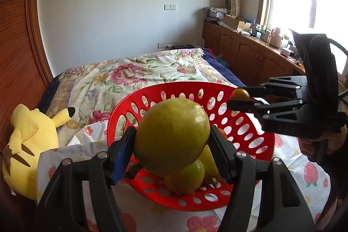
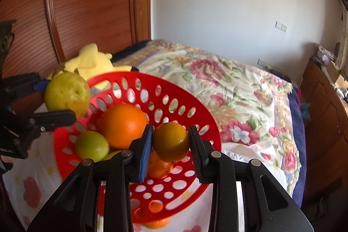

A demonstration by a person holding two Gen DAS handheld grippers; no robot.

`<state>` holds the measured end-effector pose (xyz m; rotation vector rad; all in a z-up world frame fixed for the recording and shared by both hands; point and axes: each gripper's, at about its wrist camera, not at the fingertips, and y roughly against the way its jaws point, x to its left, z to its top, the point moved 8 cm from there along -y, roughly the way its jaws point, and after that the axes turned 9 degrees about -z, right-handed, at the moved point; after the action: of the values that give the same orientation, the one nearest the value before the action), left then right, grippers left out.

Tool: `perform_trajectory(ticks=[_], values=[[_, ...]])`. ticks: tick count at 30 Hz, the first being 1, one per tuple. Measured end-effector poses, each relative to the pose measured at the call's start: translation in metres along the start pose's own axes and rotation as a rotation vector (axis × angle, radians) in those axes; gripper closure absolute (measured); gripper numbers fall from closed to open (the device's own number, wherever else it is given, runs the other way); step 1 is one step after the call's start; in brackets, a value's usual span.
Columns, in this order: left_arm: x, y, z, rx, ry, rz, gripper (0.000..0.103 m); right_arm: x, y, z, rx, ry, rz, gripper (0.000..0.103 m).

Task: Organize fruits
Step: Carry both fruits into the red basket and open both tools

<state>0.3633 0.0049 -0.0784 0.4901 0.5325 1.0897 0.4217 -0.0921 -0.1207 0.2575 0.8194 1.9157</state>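
My left gripper (image 1: 171,138) is shut on a large yellow-green pear-like fruit (image 1: 171,134) and holds it above the near rim of a red perforated basket (image 1: 250,123). In the right wrist view that fruit (image 2: 67,92) hangs at the basket's left rim (image 2: 195,105). My right gripper (image 2: 170,142) is shut on a small orange (image 2: 170,141) above the basket; it shows in the left wrist view (image 1: 239,99) over the right rim. The basket holds a big orange (image 2: 124,123), a green fruit (image 2: 92,146), and more partly hidden fruit.
The basket sits on a white fruit-print cloth (image 1: 304,166) on a bed with a floral cover (image 1: 130,73). A yellow plush toy (image 1: 28,145) lies at the left by a wooden headboard (image 2: 87,3). Wooden cabinets (image 1: 250,51) run under the window at right.
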Motion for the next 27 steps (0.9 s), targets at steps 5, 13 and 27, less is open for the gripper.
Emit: perform_trajectory(ticks=[5, 13, 27], values=[[-0.002, -0.009, 0.007, 0.006, -0.013, 0.0, 0.038, -0.002, -0.014, -0.009, 0.03, 0.008, 0.006, 0.07], [-0.011, -0.026, 0.019, 0.032, -0.025, -0.004, 0.038, 0.0, -0.013, -0.015, 0.022, -0.003, 0.027, 0.07], [-0.025, -0.062, 0.021, 0.13, -0.015, 0.015, 0.037, -0.009, 0.012, -0.017, -0.031, -0.063, 0.042, 0.069]])
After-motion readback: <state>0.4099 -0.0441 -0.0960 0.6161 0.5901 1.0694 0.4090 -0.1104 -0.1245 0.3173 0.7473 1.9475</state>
